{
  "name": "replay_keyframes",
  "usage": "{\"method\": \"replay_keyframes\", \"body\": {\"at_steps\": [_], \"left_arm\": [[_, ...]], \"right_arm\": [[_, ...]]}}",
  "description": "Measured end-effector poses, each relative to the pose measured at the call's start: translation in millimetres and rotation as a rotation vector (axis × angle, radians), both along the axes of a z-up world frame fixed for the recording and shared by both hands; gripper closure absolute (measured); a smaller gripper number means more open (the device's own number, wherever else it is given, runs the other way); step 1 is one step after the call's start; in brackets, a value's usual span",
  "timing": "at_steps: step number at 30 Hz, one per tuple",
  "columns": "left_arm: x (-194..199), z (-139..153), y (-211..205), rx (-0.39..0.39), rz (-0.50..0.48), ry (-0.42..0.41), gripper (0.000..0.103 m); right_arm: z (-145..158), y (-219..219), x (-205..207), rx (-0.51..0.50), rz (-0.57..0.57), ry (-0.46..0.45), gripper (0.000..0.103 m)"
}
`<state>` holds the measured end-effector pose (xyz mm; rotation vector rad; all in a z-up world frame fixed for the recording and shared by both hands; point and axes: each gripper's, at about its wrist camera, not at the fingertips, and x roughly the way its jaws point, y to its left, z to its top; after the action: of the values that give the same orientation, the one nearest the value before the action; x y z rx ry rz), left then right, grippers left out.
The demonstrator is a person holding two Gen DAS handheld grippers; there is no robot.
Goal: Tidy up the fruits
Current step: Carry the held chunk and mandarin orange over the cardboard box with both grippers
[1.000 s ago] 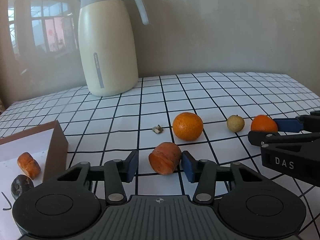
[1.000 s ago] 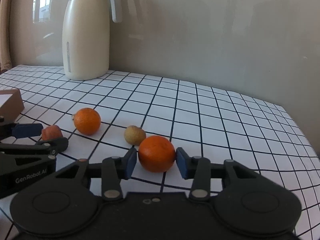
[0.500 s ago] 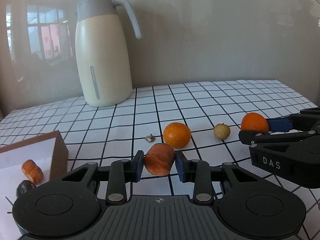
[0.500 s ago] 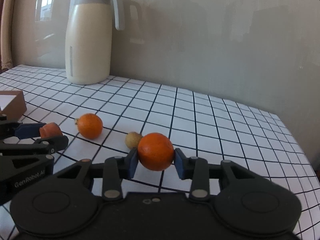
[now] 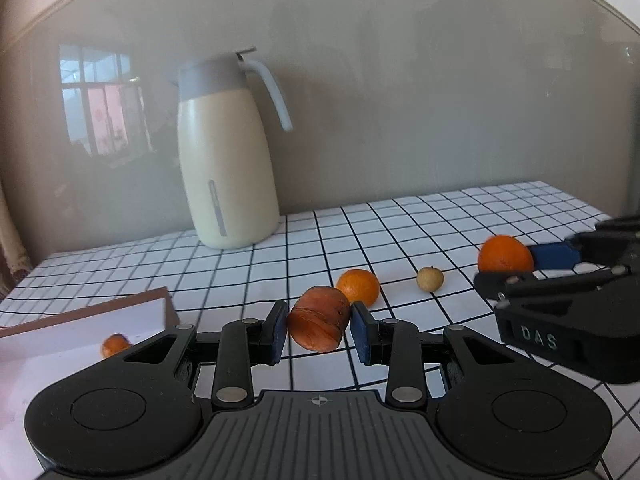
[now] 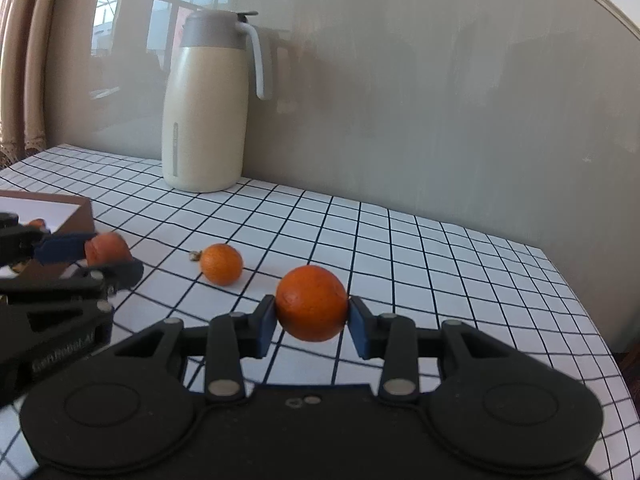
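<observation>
- The desk (image 5: 400,216) fills the lower half of both views, covered in a white cloth with a black grid, and backs onto a plain grey wall.
- A tall cream jug (image 5: 228,160) with a grey lid and a white handle stands upright at the back of the desk, close to the wall.
- A brown-edged box (image 5: 92,312) with a white inside sits at the left edge of the desk; a small orange piece (image 5: 115,345) lies inside it.
- The left tool (image 5: 319,330) has its blue pads pressed on a reddish-orange chunk (image 5: 319,318), a cut piece with a flat face, held clear above the desk between the box and the loose fruit.
- The right tool (image 6: 312,316) is clamped on a round orange (image 6: 312,303), gripped at both sides and lifted off the cloth; in the left wrist view it shows at the far right.
- A second orange (image 5: 358,286) rests on the desk between the two tools, touching neither.
- A small pale yellowish fruit (image 5: 430,279) lies just to the right of that orange, apart from it.
- A tiny pale scrap (image 6: 195,255) sits on the cloth just beside the resting orange, on its left in the right wrist view.
</observation>
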<state>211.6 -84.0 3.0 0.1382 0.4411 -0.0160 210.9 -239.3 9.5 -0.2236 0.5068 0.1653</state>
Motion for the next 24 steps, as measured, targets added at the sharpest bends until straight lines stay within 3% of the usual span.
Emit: {"method": "replay_keyframes", "body": {"at_steps": [24], "left_arm": [[-97, 26, 50, 0.026, 0.059, -0.121, 0.069]], "right_arm": [[19, 43, -86, -0.008, 0.120, -0.058, 0.073]]}}
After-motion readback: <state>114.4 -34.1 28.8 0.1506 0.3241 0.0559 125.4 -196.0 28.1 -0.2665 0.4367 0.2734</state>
